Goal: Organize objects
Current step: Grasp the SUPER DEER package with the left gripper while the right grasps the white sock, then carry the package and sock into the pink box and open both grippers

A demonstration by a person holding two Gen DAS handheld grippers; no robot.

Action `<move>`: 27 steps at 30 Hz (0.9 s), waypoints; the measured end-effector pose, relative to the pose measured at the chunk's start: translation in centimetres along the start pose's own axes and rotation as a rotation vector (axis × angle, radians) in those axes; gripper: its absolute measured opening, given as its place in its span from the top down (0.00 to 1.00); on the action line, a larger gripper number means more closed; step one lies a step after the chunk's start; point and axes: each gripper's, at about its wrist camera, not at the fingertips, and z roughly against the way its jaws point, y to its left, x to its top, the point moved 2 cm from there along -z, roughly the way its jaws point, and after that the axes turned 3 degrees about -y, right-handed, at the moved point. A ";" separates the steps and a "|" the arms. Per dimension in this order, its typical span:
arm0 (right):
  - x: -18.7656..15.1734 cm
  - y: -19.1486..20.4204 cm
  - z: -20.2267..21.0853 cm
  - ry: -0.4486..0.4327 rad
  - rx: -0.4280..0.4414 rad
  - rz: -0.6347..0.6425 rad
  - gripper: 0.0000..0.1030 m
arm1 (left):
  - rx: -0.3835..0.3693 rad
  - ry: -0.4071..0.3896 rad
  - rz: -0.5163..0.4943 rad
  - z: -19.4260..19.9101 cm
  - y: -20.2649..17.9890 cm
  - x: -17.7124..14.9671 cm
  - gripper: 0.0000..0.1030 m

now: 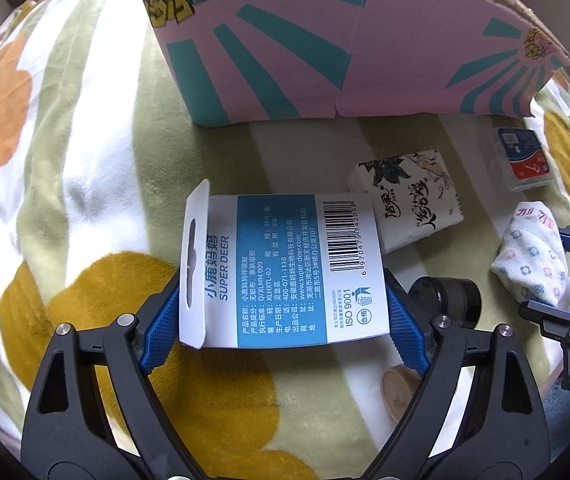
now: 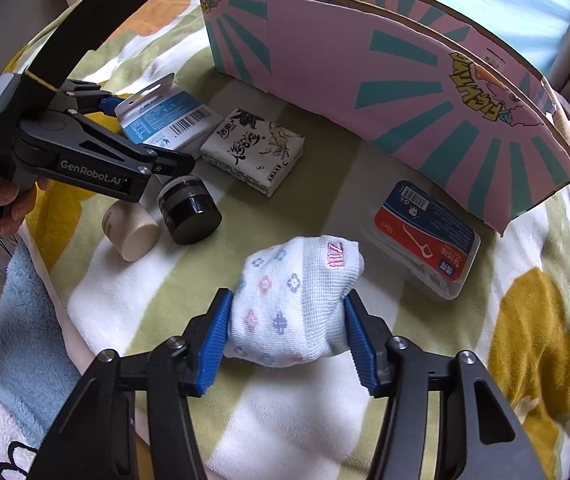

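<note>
Left wrist view.
- Left gripper (image 1: 285, 296): fingers clamping a carton (image 1: 285, 268) across its two long sides, holding it above the blanket (image 1: 85, 160). Judged light and thin-walled cardboard: it is likely crushing under a hard squeeze, so the hold across the stiff edges suits it; the hang tab at its left end looks too flimsy to hold.
- Ahead of the gripper: box (image 1: 325, 40), pink with teal rays, standing on the blanket; its inside is not showing here.
- Ahead and right: tissue pack (image 1: 409, 200), soft. Further right: floss case (image 1: 523, 158), hard clear plastic, probably slick.
- Just right of the fingers: black jar (image 1: 449, 300), lying on its side. Under the right finger: beige jar (image 1: 399, 392), partly hidden.
- Far right: sock (image 1: 529, 256) sitting between the other gripper's fingers.

Right wrist view.
- Right gripper (image 2: 287, 336): pads pressing both sides of the sock (image 2: 293, 300), which is bulging between them; whether it is lifting off the blanket (image 2: 525, 320) cannot be told. Judged soft, light, non-slip, not fragile; a grip across the rolled middle suits.
- Ahead: box (image 2: 385, 80), top open, interior hidden behind its near wall, contents unknown.
- Right of the fingers: floss case (image 2: 425, 240). Ahead and left: tissue pack (image 2: 253, 148), black jar (image 2: 189, 212), beige jar (image 2: 131, 228), all lying on the blanket outside the box.
- Far left: left gripper (image 2: 117, 108) holding the carton (image 2: 169, 120).
</note>
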 end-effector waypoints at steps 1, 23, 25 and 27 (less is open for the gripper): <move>0.0 0.2 0.1 0.000 0.001 -0.004 0.52 | 0.000 -0.003 -0.003 0.3 0.1 0.0 0.15; 2.5 -1.4 6.9 -0.129 -0.016 -0.069 0.56 | -0.056 -0.161 -0.001 7.2 0.0 2.1 0.16; 3.4 -2.0 7.8 -0.149 -0.024 -0.075 0.56 | -0.072 -0.187 0.005 8.6 -0.4 2.5 0.16; 4.2 -2.6 8.9 -0.169 -0.043 -0.073 0.56 | -0.062 -0.218 -0.008 9.7 -0.9 3.6 0.16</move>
